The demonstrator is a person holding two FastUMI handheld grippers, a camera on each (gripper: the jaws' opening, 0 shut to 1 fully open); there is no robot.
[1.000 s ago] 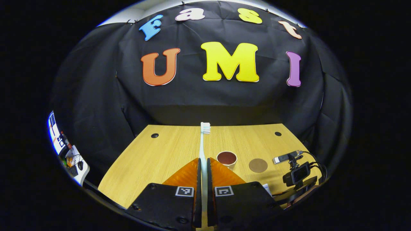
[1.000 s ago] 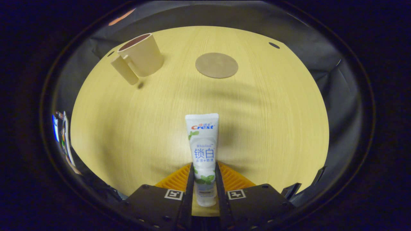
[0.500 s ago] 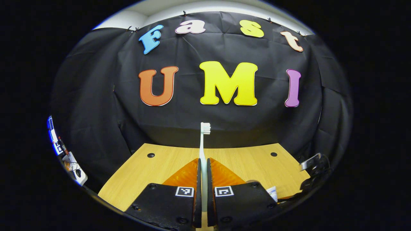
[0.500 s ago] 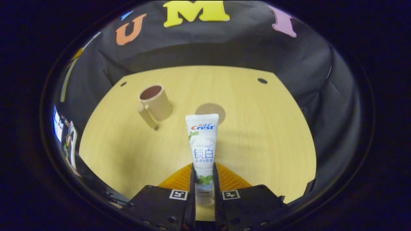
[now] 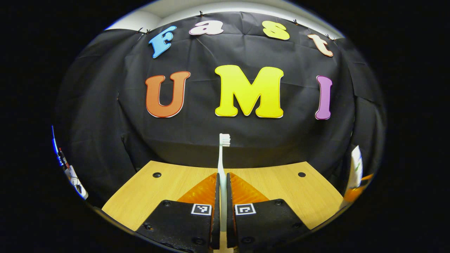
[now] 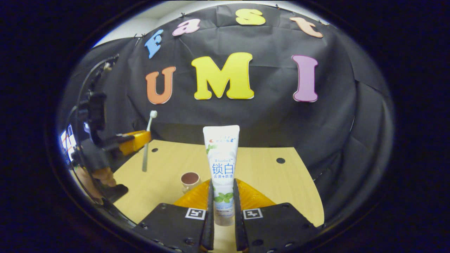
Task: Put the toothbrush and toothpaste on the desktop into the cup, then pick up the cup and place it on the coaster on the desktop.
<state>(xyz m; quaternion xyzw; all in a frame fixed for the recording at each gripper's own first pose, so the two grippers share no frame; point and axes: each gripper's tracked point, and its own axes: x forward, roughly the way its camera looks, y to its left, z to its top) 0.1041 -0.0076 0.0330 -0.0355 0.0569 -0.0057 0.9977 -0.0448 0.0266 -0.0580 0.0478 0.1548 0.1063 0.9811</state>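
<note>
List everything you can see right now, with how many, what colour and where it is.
toothbrush: one, white, upright between the left gripper's fingers, above the desk.
toothpaste: one tube, white with green leaves, upright between the right gripper's fingers.
cup: one, beige with a dark inside, standing on the desk, empty.
desk: one, light wood, with small dark holes near its far edge.
hand: one, at the left edge of the right gripper view, holding the left gripper.
left gripper: one, shut on the toothbrush.
right gripper: one, shut on the toothpaste.
</note>
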